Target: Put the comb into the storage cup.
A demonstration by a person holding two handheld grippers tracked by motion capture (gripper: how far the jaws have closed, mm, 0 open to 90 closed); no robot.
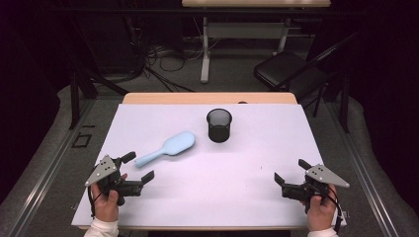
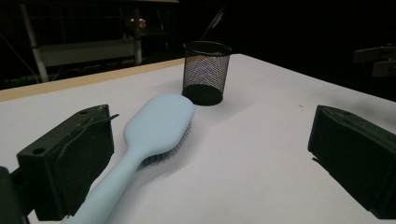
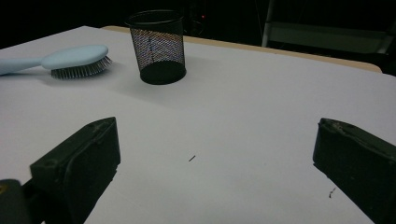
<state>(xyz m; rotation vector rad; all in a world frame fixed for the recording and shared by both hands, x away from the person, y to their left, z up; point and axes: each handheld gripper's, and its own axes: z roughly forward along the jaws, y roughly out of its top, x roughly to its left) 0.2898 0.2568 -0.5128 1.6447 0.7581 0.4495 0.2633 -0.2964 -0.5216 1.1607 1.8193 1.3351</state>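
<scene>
Setup: white worktop (image 1: 237, 197) with a wooden far edge; two objects on it, one person with a hand-held gripper in each hand at the near edge.

Light blue hairbrush (image 1: 167, 148): lies flat, bristles down, left of centre. Head points far-right toward the cup, handle points near-left toward the left hand-held gripper. In the left gripper view the brush (image 2: 154, 135) runs up from the bottom edge, its handle end close beside the left jaw; contact with that jaw cannot be told. Bristles show under the head on its right side.

Black mesh pen cup (image 1: 219, 125): upright, open end up, centre-far on the worktop, just beyond the brush head and apart from it. Empty as far as the high view shows.

Left hand-held gripper (image 1: 137, 168): near-left, held in the left hand (image 1: 106, 200), jaws set wide apart, nothing between the pads. It points far-right, toward the brush handle.

Right hand-held gripper (image 1: 290, 171): near-right, held in the right hand (image 1: 320, 210), jaws likewise wide apart over bare worktop, well apart from brush and cup. In the right gripper view the cup (image 3: 158, 46) stands far-left, with the brush (image 3: 70, 58) to its left.

Folding chair (image 1: 286, 69) on the floor beyond the worktop, far-right.
</scene>
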